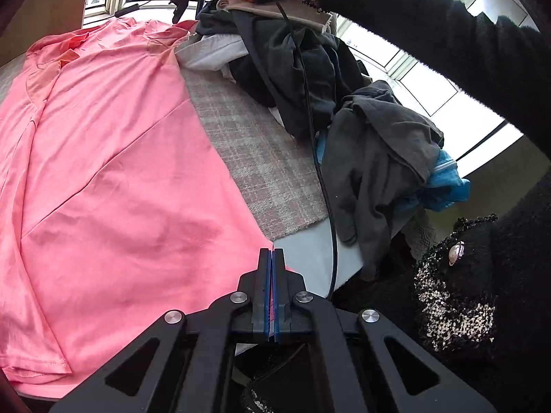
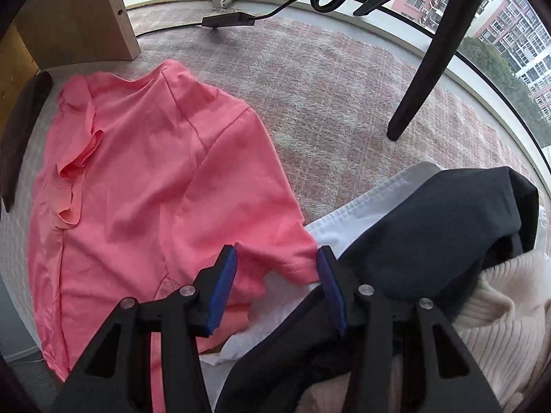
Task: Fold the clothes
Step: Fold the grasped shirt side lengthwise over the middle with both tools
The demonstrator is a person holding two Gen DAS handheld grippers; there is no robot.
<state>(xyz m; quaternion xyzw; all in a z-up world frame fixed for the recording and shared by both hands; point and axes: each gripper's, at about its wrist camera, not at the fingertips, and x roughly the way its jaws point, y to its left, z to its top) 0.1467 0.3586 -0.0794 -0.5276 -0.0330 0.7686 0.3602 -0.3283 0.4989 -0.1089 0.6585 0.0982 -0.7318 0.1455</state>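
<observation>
I see the checked blanket covering the surface, with the pink shirt spread flat across its left part. Beside the shirt lies a heap of dark clothes, a white garment and a cream sweater. My left gripper has its jaws pressed together on the shirt's near corner. My right gripper stands with jaws wide, straddling the shirt's sleeve hem without touching it.
</observation>
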